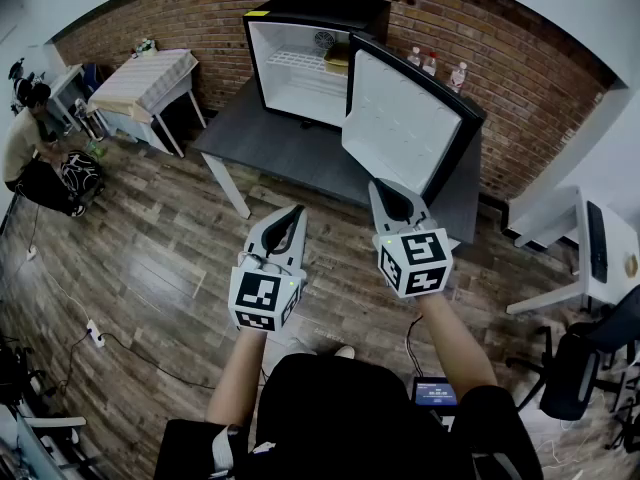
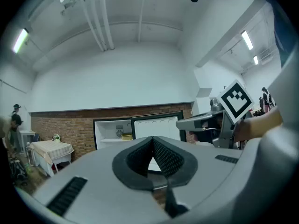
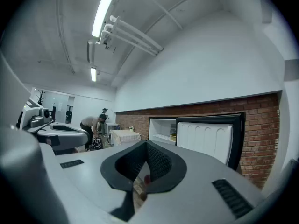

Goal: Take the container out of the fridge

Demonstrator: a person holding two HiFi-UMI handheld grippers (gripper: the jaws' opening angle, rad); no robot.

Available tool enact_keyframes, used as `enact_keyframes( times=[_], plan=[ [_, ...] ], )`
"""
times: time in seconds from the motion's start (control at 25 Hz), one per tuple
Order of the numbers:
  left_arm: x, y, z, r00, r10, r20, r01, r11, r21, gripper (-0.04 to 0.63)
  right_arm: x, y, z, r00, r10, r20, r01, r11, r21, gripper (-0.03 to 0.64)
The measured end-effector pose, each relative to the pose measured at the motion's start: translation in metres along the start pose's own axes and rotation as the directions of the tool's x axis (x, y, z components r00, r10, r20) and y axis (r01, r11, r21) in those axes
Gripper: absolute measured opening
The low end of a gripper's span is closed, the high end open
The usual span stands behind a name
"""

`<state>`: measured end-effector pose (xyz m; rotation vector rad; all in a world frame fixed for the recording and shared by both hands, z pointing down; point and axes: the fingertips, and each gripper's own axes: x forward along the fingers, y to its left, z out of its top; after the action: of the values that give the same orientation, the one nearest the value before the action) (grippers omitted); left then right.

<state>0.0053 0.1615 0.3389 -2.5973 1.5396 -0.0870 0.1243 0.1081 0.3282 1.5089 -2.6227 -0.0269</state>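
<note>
A small black fridge (image 1: 262,43) stands on a dark table (image 1: 260,143), its door (image 1: 405,118) swung wide open to the right. On the shelf inside sits a yellowish container (image 1: 337,60), also visible in the left gripper view as container (image 2: 126,136) and in the right gripper view as container (image 3: 173,137). My left gripper (image 1: 296,212) and right gripper (image 1: 386,190) are held side by side in front of the table, well short of the fridge. Left gripper (image 2: 153,139) is shut and holds nothing. Right gripper (image 3: 146,143) has its jaws together too, with nothing between them.
A cloth-covered side table (image 1: 145,78) stands at the far left, with a crouching person (image 1: 22,133) beside a bag. Small bottles (image 1: 435,63) sit behind the fridge door. A white desk (image 1: 590,258) and an office chair (image 1: 580,368) are at the right. A cable (image 1: 100,333) lies on the wooden floor.
</note>
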Motion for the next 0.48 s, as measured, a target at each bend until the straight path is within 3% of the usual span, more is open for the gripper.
enact_keyframes(
  times=[0.48],
  plan=[
    [0.0088,-0.007,0.009,1.0,-0.002,0.012,0.002,1.0,-0.002,0.014,-0.0018,-0.0001,-0.0059,0.999,0.036,-0.019,-0.036,0.999,0.005,0.04]
  ],
)
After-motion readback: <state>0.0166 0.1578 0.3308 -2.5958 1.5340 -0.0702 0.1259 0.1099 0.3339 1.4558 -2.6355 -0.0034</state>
